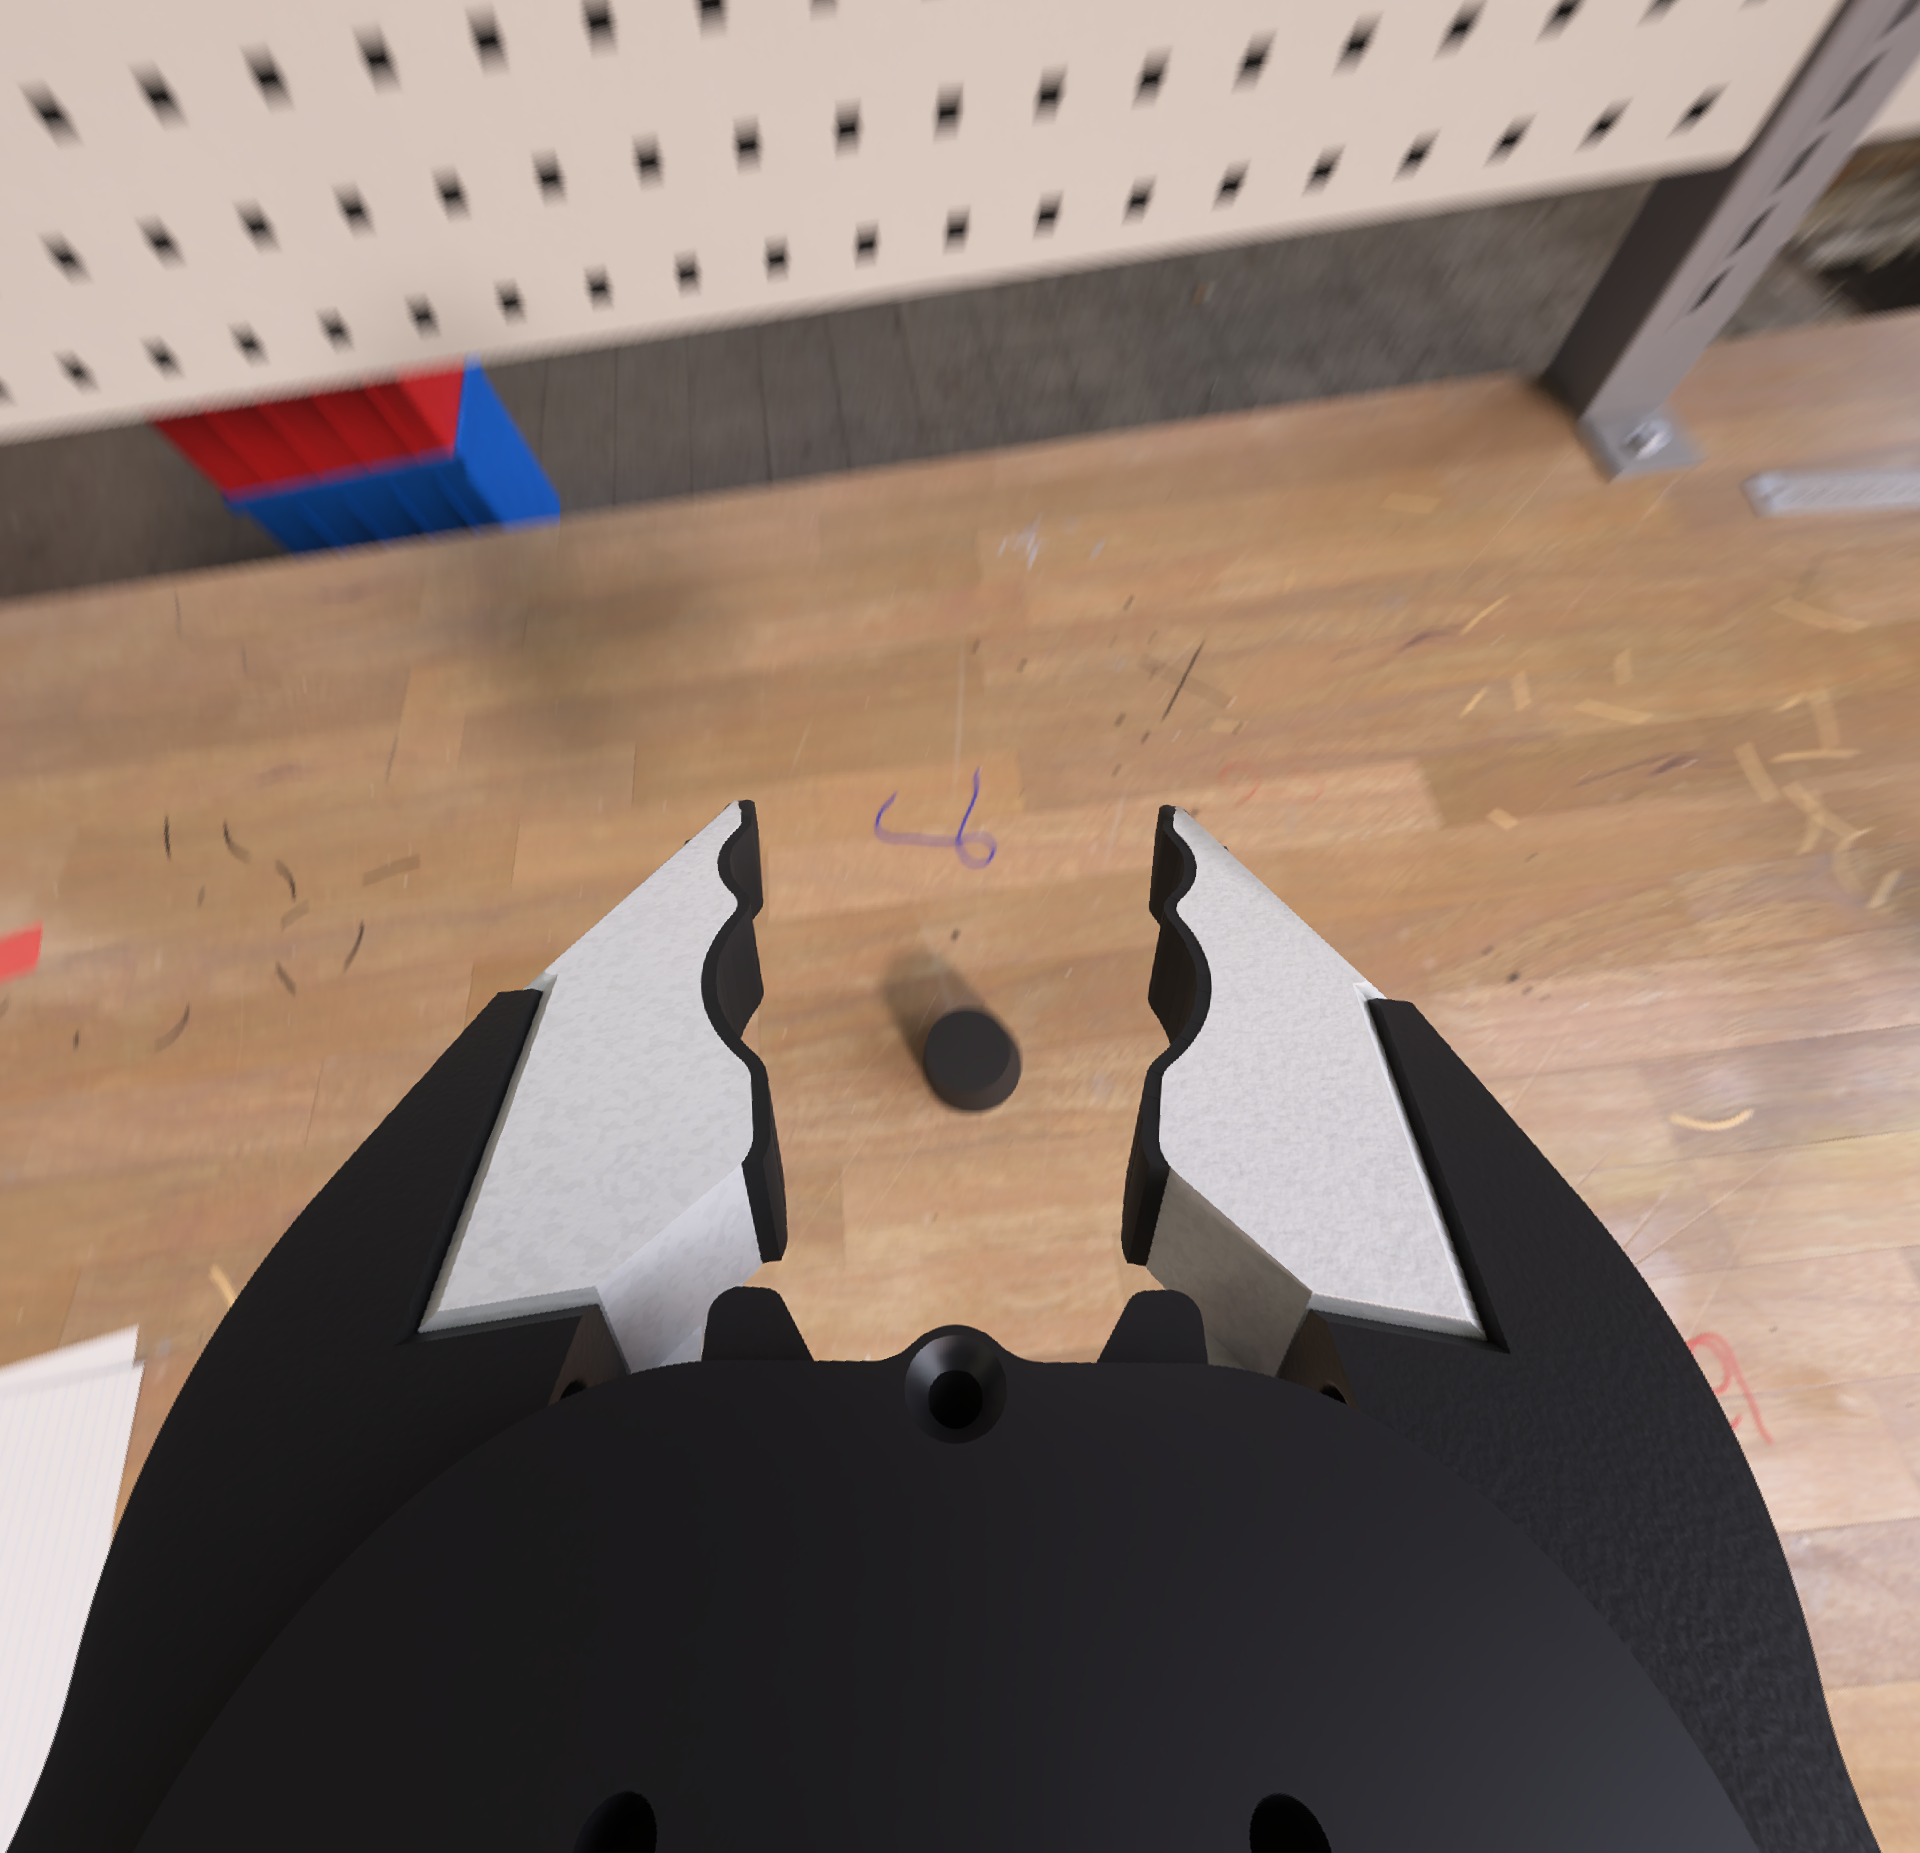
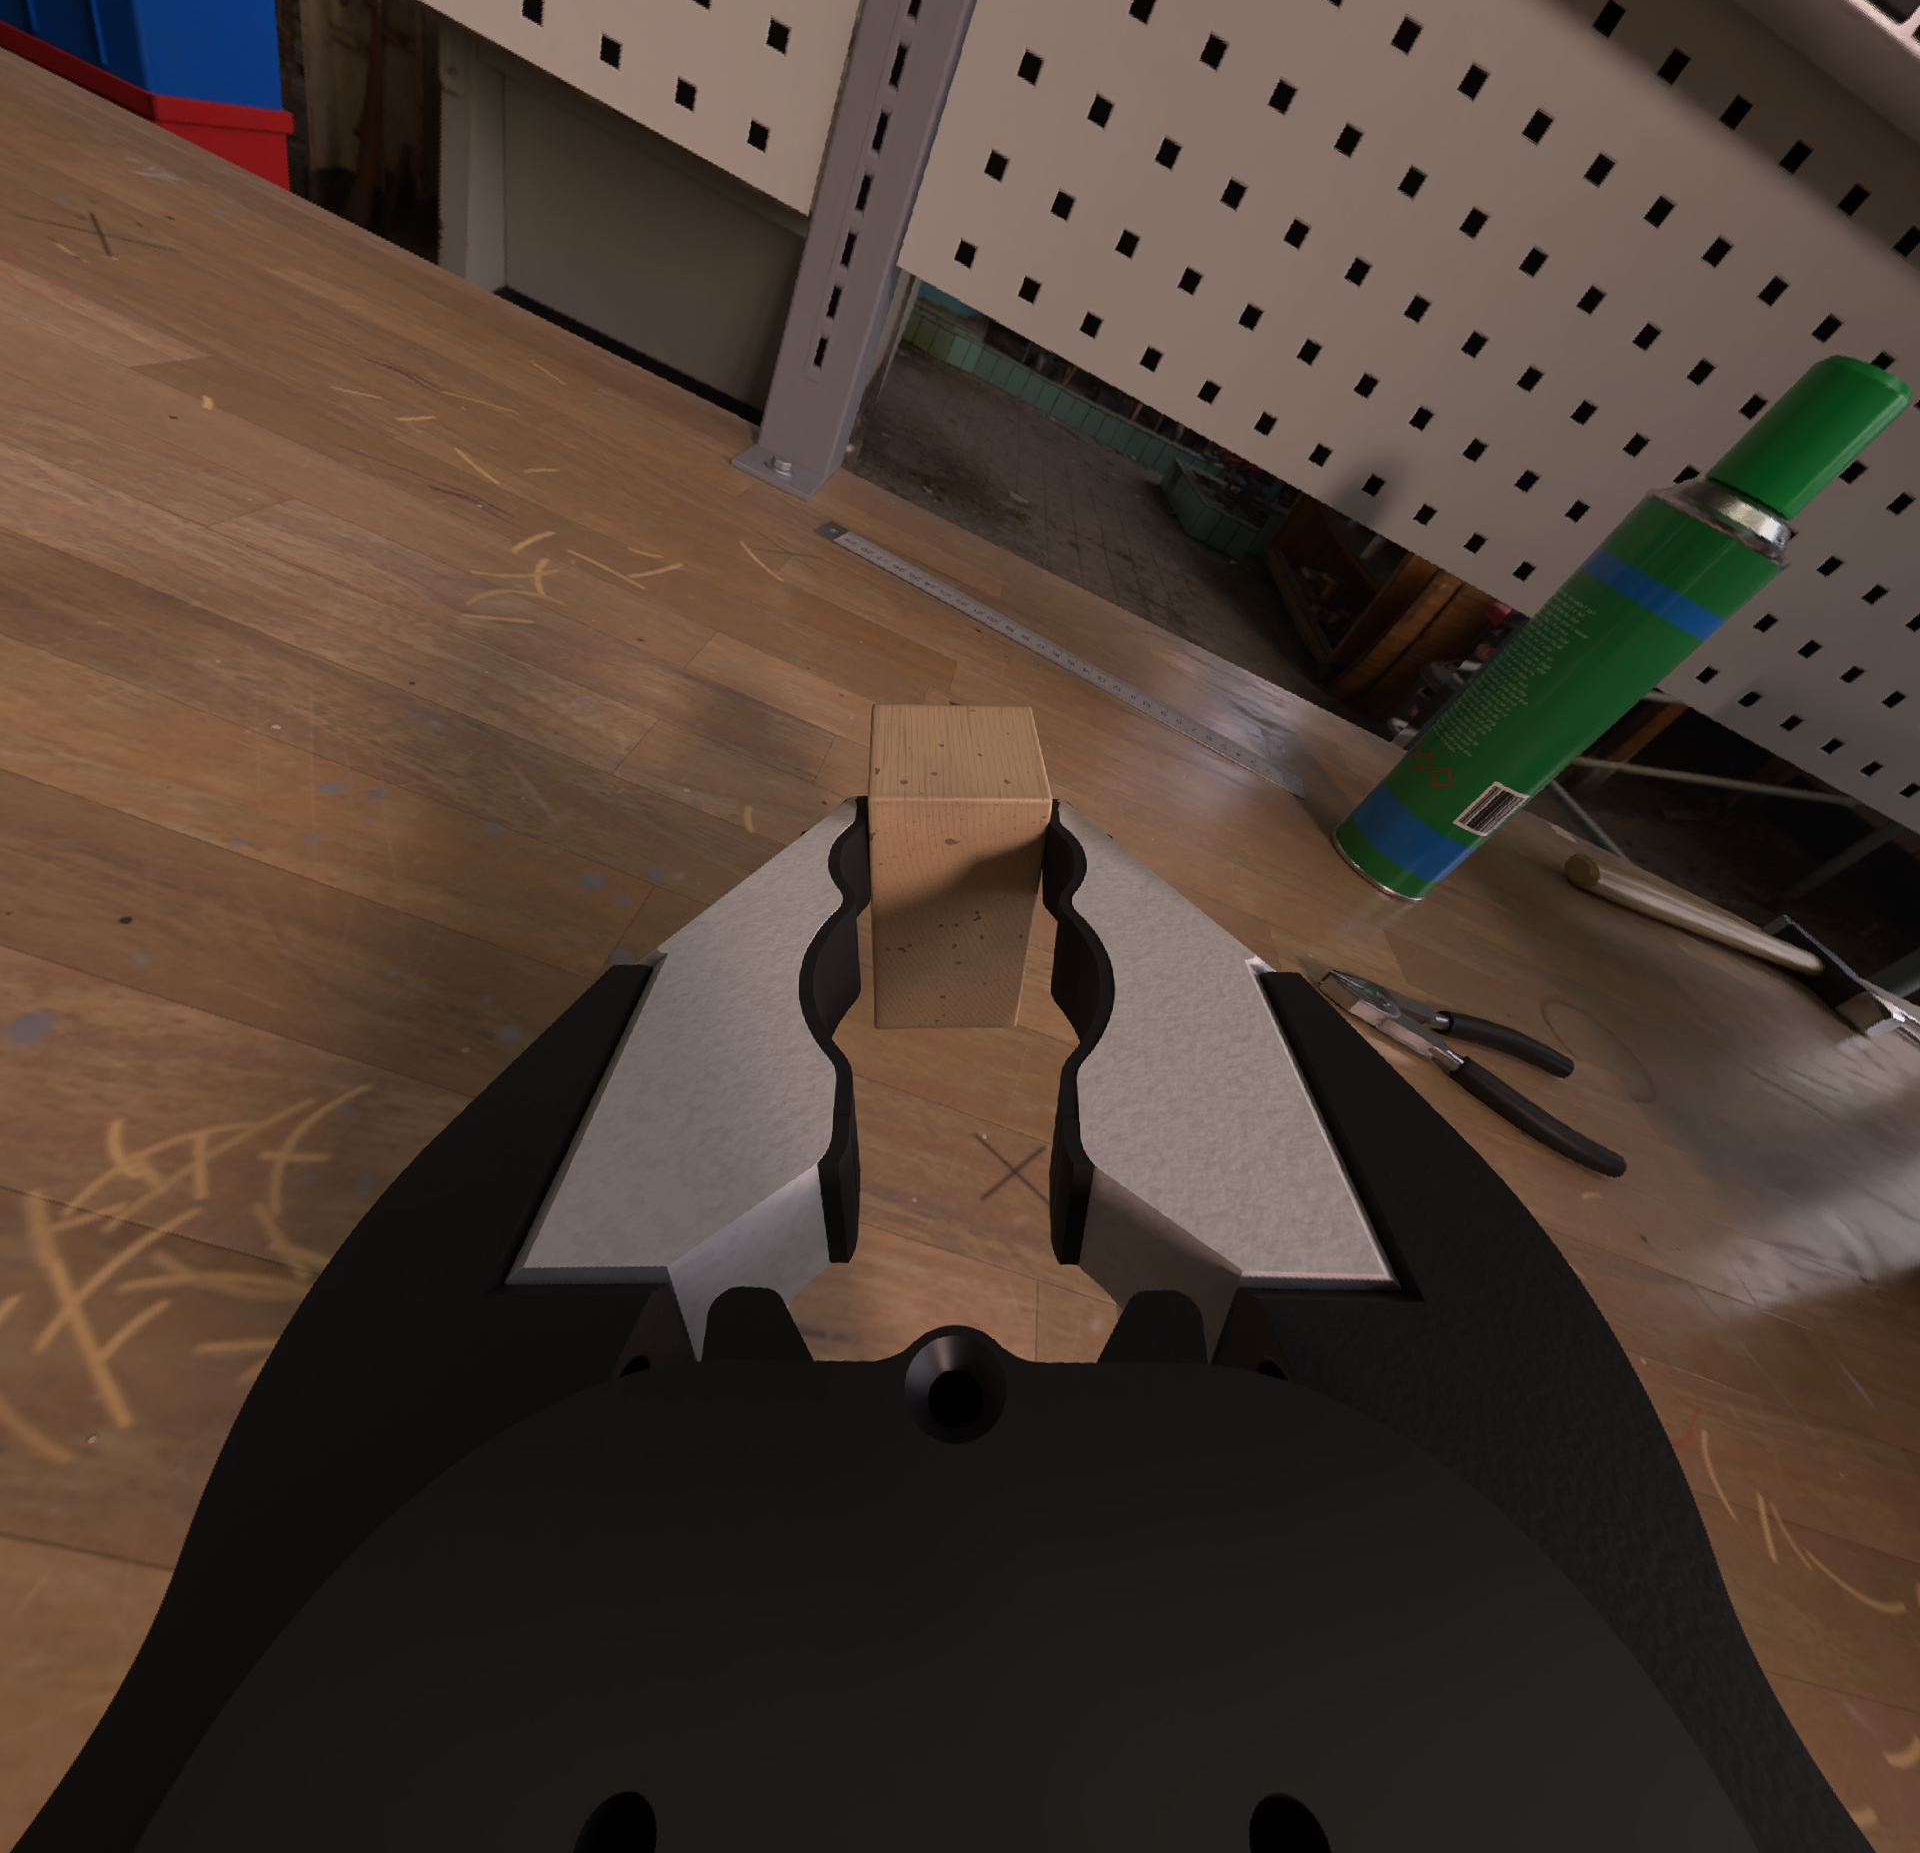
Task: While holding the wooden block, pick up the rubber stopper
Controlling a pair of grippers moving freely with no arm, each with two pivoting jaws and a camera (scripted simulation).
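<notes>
In the left wrist view a small black rubber stopper [image 1: 968, 1057] stands on the wooden bench between and below my left gripper's [image 1: 956, 816] fingers. The left gripper is open and empty, above the stopper, not touching it. In the right wrist view my right gripper [image 2: 954, 811] is shut on a light wooden block [image 2: 954, 868], gripped at its fingertips and held above the bench. The block's lower end hangs free between the fingers.
A pegboard [image 1: 727, 141] backs the bench, with red and blue bins [image 1: 364, 463] beneath and a grey upright post [image 2: 842, 245]. A steel ruler [image 2: 1060, 650], green spray can [image 2: 1600, 640], pliers [image 2: 1475, 1055] and white paper [image 1: 57, 1491] lie around.
</notes>
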